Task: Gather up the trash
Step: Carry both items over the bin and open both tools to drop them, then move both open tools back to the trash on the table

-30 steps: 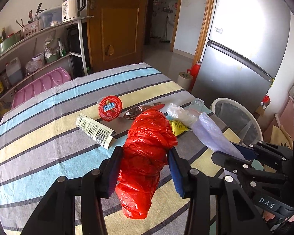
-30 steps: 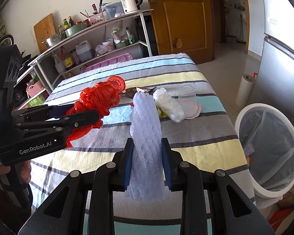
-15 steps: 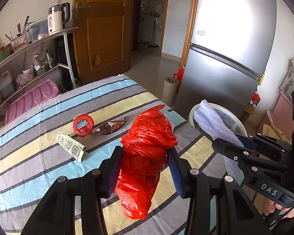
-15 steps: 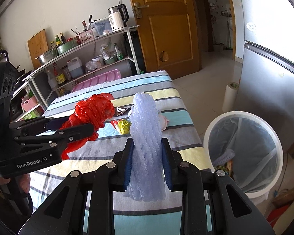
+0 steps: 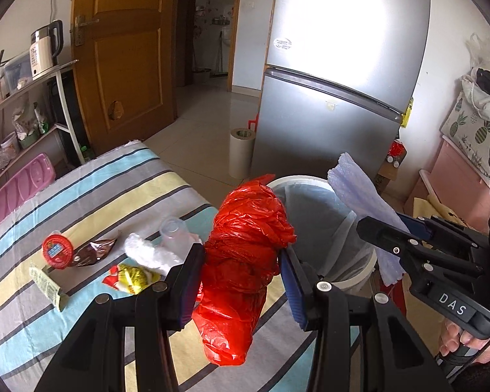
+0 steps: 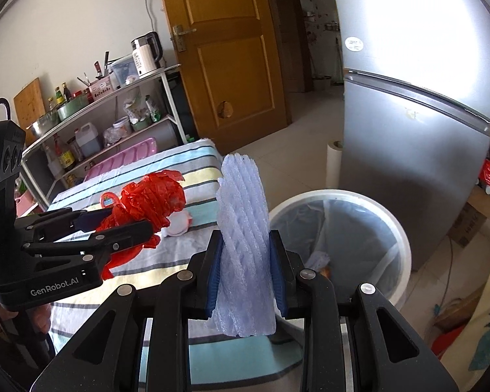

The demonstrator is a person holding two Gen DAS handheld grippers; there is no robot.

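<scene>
- Step in hand, as I judge it: carrying two pieces of trash off the striped tablecloth (image 5: 91, 196) to the round white bin with a clear liner (image 6: 339, 196).
- The left gripper (image 5: 241, 281) is clamped on a crumpled red plastic bag (image 5: 245, 254), lower centre of its view, in front of the bin's near rim.
- The right gripper (image 6: 245, 277) is clamped on a pale lilac foam-net sleeve (image 6: 243, 228), standing upright at centre frame, the bin just right of it.
- Next move calls for bringing each load over the bin's mouth, then parting the jaws.
- A red-lidded cup (image 5: 58, 250), wrappers and clear plastic lie at lower left, uncollected.
</scene>
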